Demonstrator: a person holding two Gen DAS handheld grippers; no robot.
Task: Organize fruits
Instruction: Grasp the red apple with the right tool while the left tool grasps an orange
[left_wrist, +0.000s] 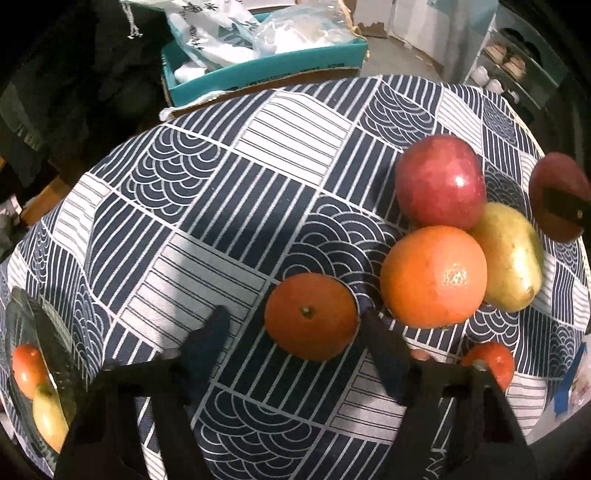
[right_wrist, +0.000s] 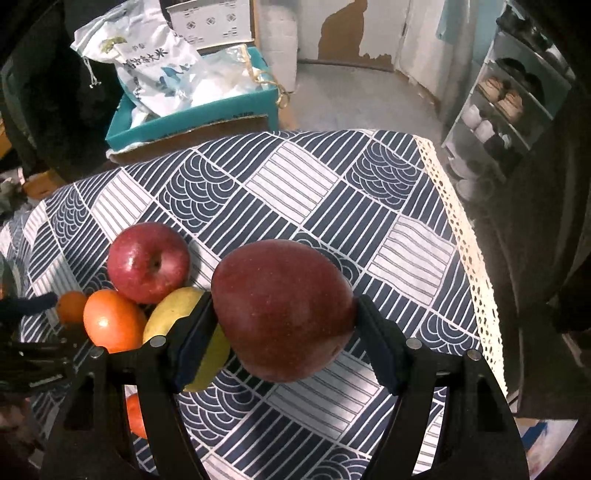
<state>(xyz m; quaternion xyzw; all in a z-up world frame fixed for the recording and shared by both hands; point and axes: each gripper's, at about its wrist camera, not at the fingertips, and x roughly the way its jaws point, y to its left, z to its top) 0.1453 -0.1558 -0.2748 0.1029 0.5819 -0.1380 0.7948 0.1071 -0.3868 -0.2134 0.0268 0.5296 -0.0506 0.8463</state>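
Left gripper (left_wrist: 291, 321) spread around small orange (left_wrist: 311, 316) (right pad touching, left apart); right gripper (right_wrist: 282, 314) pinching dark apple (right_wrist: 282, 308), lifted above tablecloth (right_wrist: 332, 192).

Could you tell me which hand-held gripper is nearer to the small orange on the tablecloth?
Left. The left hand-held gripper straddles the small orange, one finger on each side. The right hand-held gripper is off to the side, clamped on a dark red apple.

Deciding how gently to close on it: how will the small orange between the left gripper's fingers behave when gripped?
The small orange looks round and smooth, so it may roll if nudged. The right finger seems to touch it while the left stands clear; it could shift sideways.
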